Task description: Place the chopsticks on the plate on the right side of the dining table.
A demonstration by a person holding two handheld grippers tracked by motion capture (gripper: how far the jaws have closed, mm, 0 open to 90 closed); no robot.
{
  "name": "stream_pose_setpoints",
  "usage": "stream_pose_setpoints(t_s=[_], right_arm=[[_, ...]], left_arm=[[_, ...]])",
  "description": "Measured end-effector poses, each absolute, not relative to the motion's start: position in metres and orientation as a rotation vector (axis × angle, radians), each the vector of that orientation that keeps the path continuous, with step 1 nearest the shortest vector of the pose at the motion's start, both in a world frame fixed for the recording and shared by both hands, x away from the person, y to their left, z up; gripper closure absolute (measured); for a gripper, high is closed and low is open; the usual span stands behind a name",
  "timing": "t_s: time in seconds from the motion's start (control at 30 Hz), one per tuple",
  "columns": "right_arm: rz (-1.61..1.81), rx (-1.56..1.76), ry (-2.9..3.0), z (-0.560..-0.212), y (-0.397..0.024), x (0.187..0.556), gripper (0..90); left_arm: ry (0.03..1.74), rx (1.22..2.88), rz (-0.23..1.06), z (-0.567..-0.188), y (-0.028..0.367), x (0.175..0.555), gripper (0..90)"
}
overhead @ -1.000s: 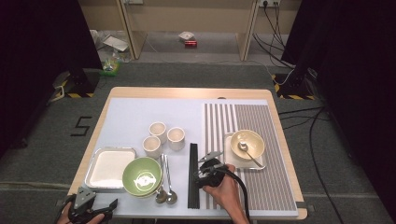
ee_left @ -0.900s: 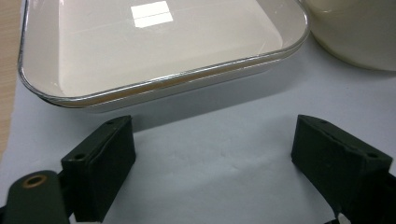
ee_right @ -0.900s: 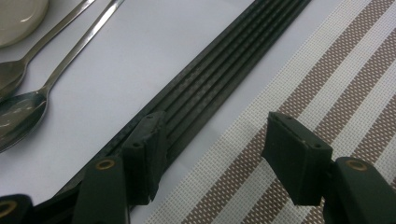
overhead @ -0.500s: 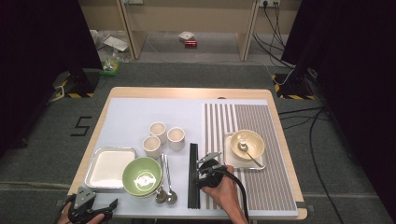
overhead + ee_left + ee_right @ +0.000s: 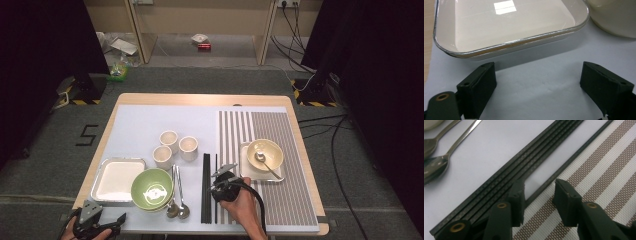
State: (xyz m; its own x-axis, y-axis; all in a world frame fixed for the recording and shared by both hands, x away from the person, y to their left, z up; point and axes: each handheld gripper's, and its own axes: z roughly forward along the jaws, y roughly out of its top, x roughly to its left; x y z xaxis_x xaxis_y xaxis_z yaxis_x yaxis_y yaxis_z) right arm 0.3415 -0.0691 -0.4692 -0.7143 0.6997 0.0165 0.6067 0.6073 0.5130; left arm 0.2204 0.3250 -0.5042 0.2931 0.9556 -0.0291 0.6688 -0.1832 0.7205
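My landmark is the bundle of black chopsticks [image 5: 205, 187] lying lengthwise on the bench [image 5: 140, 125]. Nearest me, left of the bundle at the bench's front corner, my left claw [image 5: 119, 220] rests with its jaws spread wide and nothing between them; in the left gripper view they frame bare bench just short of the white tray [image 5: 506, 22].

My right claw [image 5: 539, 192] sits low over the single black chopstick [image 5: 574, 157], which lies just right of the bundle, along the edge of the striped mat [image 5: 280, 190]. Its jaws have just been closing; they straddle that lone stick, one jaw on the bundle side and one on the mat. A gap remains on both sides, so I read the pads as not yet pressing it. From above, the right claw [image 5: 220, 176] points away from me beside the bundle's middle.

Left of the bundle lie two metal spoons [image 5: 178, 195], then the green bowl [image 5: 152, 188], then the white tray [image 5: 118, 178].

Farther off, left of the bundle's far end, three pale cups [image 5: 175, 147] cluster together. Right of that far end, on the striped mat, a cream bowl [image 5: 265, 153] holding a spoon [image 5: 265, 162] rests on a small square plate [image 5: 247, 170].
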Motion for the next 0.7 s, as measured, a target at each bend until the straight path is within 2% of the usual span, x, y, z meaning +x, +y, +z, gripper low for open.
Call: stream_pose_setpoints(t_s=[0.2,0.33,0.47,0.7], right_arm=[[0.724,1.07,2.674,-0.468,-0.074,0.343,72.4],[0.735,1.105,2.677,-0.467,-0.077,0.345,71.5],[0.703,1.113,2.687,-0.466,-0.072,0.344,64.8],[0.592,1.008,2.735,-0.462,-0.062,0.345,73.9]], left_arm=[[1.447,1.934,0.582,-0.504,0.325,0.22,12.3],[1.448,1.938,0.58,-0.504,0.325,0.221,12.3],[1.448,1.936,0.581,-0.504,0.325,0.22,12.2],[1.447,1.936,0.581,-0.504,0.325,0.22,12.2]])
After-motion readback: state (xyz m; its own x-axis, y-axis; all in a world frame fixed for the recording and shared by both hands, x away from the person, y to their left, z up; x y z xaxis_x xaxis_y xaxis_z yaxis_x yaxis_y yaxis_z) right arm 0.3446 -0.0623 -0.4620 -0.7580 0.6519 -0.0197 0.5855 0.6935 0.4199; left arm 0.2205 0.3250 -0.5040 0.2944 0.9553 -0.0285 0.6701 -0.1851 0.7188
